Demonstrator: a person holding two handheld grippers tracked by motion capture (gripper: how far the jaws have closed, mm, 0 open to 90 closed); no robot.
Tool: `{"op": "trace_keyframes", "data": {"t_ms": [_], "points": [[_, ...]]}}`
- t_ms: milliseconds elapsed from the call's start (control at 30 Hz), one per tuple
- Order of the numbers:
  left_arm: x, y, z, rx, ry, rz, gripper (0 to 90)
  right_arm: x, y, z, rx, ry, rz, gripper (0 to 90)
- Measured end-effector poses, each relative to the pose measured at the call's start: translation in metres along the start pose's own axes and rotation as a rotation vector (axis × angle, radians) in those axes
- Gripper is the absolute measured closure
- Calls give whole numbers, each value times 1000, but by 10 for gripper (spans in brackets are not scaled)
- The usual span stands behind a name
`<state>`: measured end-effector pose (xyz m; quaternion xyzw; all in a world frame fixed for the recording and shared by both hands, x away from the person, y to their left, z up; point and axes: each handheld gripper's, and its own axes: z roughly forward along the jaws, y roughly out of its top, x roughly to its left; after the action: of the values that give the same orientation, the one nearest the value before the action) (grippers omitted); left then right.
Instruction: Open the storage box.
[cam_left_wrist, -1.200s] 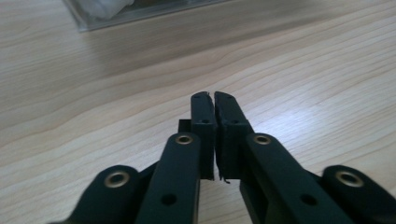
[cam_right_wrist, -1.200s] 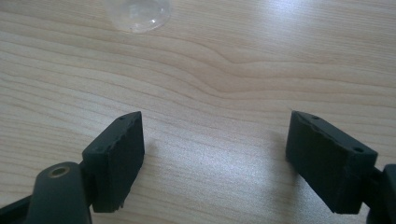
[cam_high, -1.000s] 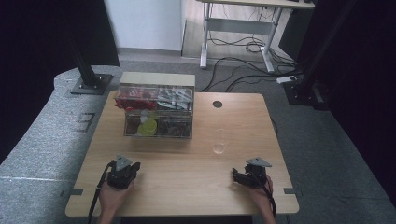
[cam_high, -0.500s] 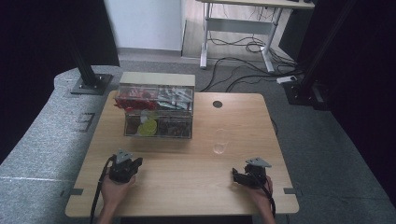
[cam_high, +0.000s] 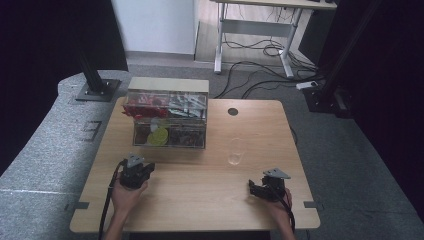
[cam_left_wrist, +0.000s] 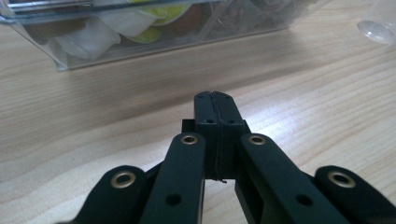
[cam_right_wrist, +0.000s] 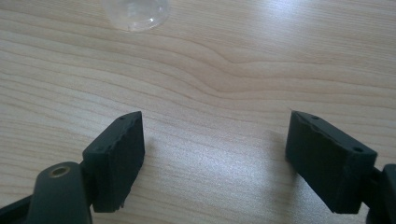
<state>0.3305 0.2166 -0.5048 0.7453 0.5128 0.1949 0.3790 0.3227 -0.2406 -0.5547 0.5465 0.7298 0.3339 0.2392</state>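
The left hand-held gripper (cam_high: 145, 170) sits low over the table (cam_high: 200, 200), and its two black jaws are pressed flat together with nothing between them. It points at the clear box (cam_high: 167, 120), which stands near it toward the back left of the table. The right hand-held gripper (cam_high: 256, 189) rests on the other side, jaws wide apart and empty. A clear cup (cam_high: 235, 151) stands ahead of it, near the middle of the table and just to the right of the box.

The work looks like it is just starting, with a reach toward the box or the cup. To do it well, the left jaws need to come apart before they get to anything. The cup is light and see-through, so a slow, gentle squeeze is best.

The left gripper view shows white and yellow things (cam_left_wrist: 140, 23) inside the box up close. The high view adds something red (cam_high: 145, 102) at the back of the box.
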Motion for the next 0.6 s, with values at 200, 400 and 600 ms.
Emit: {"op": "trace_keyframes", "data": {"t_ms": [200,400,600], "points": [[6,4,6,5,-6,-12,900,0,0,0,1,-3,-2,200],[14,8,10,-1,-14,-31,900,0,0,0,1,-3,-2,200],[18,13,12,-9,-15,-28,900,0,0,0,1,-4,-2,200]]}}
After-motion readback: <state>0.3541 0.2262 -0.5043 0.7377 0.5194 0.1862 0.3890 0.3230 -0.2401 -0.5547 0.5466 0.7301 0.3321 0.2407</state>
